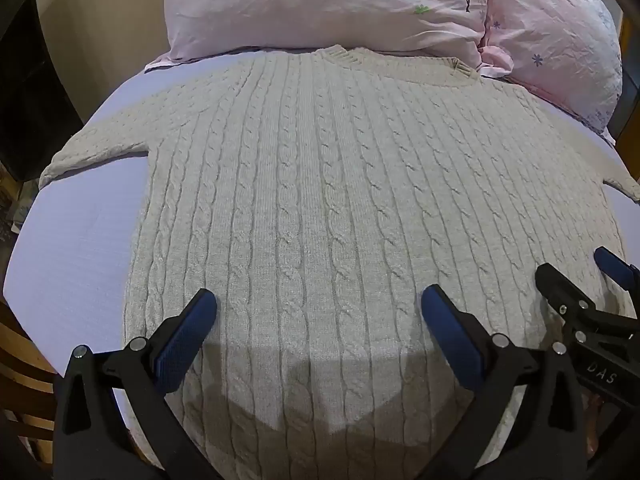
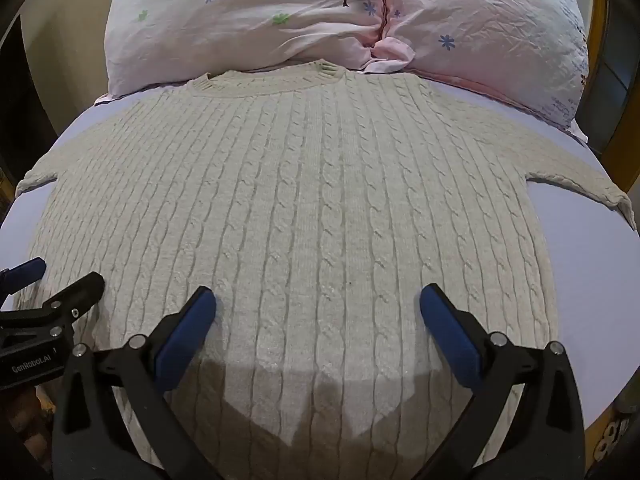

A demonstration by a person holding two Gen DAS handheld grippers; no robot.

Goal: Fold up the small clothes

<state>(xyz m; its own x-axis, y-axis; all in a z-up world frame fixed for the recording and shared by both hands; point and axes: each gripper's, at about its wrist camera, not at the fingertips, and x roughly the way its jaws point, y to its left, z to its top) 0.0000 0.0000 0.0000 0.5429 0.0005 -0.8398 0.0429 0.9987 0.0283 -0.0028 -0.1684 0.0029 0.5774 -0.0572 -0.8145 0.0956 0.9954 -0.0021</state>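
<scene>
Sweater (image 1: pixel 320 184) lies flat and unfolded on the bed (image 1: pixel 80 240), collar at the pillows (image 1: pixel 320 4). Your left claw (image 1: pixel 319 312) and right claw (image 2: pixel 318 308) hover agape, empty. All folds remain.

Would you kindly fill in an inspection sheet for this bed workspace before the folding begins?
Surface: bed sheet, pale lilac, smooth where bare.
Job's things: cable-knit sweater, cream, spread flat, collar toward the pillows, both sleeves out sideways; no fold made yet.
Clutter: two pink floral pillows at the head of the bed, touching the collar.
Grippers: left gripper and right gripper both open, near the sweater's lower part, holding nothing; whether they touch the knit cannot be told.
Cables: nothing seen.
Surroundings: beige wall beyond the bed; wooden furniture at the frame edges, too dark to identify.
</scene>
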